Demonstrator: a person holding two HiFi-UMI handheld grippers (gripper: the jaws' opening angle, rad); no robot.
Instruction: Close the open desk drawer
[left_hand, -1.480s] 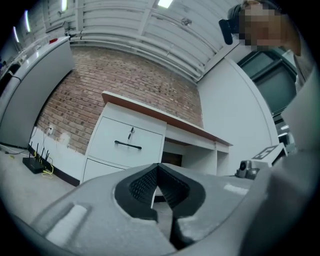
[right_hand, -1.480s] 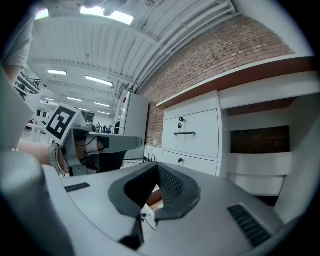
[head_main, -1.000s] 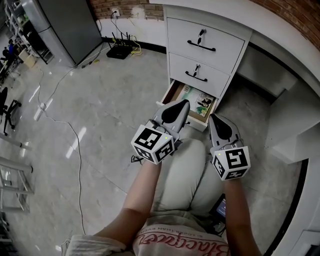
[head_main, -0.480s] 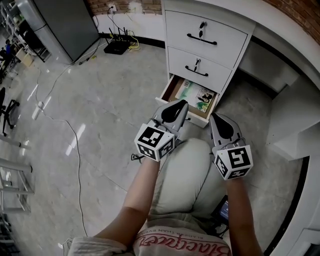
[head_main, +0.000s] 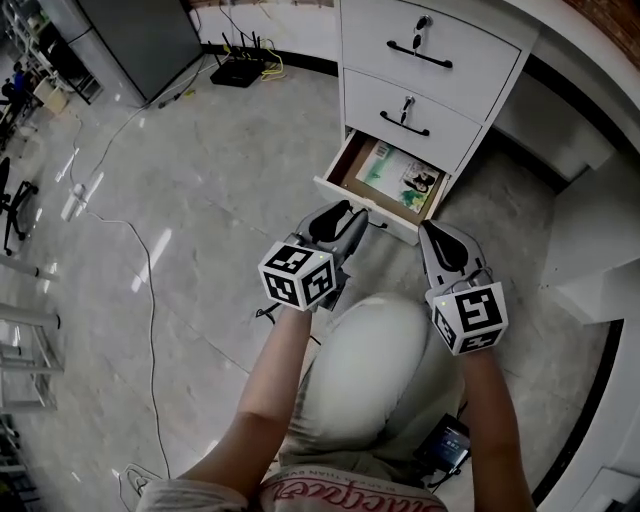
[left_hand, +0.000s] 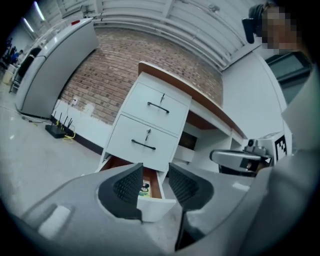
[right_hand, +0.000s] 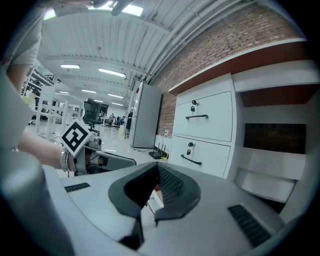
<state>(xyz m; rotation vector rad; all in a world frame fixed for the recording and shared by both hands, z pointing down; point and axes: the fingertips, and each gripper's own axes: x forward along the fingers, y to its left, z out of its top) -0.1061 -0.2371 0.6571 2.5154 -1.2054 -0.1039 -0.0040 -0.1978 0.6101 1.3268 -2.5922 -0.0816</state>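
Desk drawer (head_main: 352, 160), bottom, standing open just ahead of both tools: rigid, probably free-sliding, best pushed square on its front panel (head_main: 338, 191); left tool (head_main: 355, 210) empty, jaws just opened wide; right tool (head_main: 428, 232) empty, jaws together.

In the left gripper view the fingers (left_hand: 127, 187) of the left gripper (left_hand: 154, 167) cover most of the open drawer (left_hand: 156, 209); only a sliver of its inside shows between them. In the head view the print on the booklet (head_main: 385, 165) inside is too small to read. The top edge cuts off the bench (head_main: 580, 50). A dark device (head_main: 447, 445) lies half hidden behind the person's leg.
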